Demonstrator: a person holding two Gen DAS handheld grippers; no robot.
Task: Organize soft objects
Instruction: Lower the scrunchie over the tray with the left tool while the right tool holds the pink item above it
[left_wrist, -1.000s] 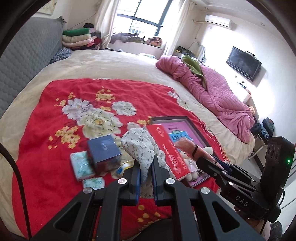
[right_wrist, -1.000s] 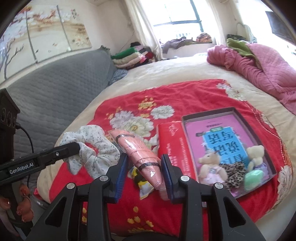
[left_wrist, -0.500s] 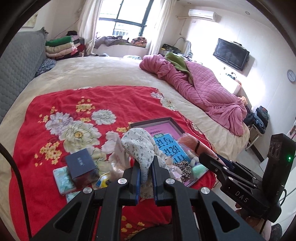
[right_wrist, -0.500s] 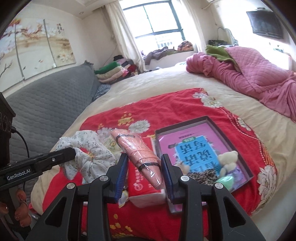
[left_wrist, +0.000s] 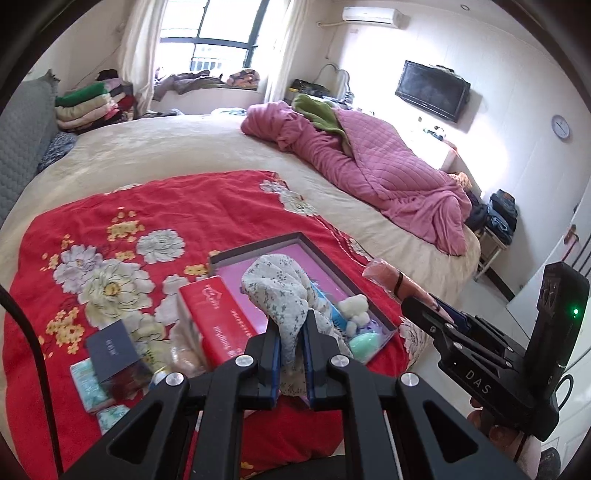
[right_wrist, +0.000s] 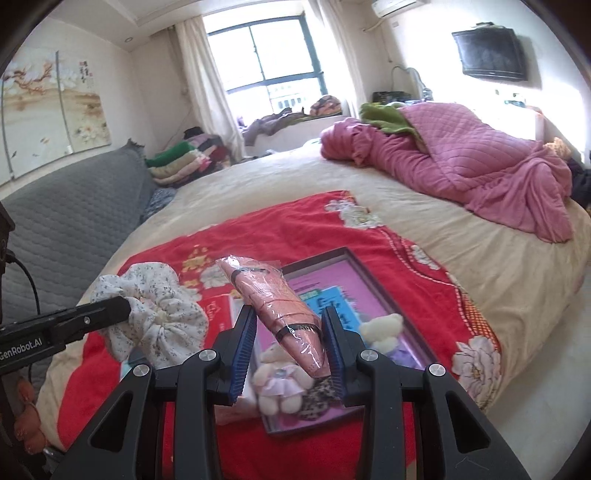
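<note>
Scrunchie (left_wrist: 280, 291): soft, light and floppy, white with tiny flowers; best pinched on its bunched cloth.
Left hand-held gripper (left_wrist: 291, 354): squeezed tight on it, above the tray (left_wrist: 255, 248).
Pink roll (right_wrist: 280, 306): squashy, in slippery clear wrap, tied with black bands.
Right hand-held gripper (right_wrist: 290, 347): holding the roll's lower end over the tray.

Before me, a wide cream-covered bed (right_wrist: 295, 177), crumpled pink quilted blanket (right_wrist: 480, 155), grey quilted headboard (right_wrist: 70, 218), bright curtained window (right_wrist: 273, 59), black wall-mounted television (left_wrist: 432, 90), white walls.
</note>
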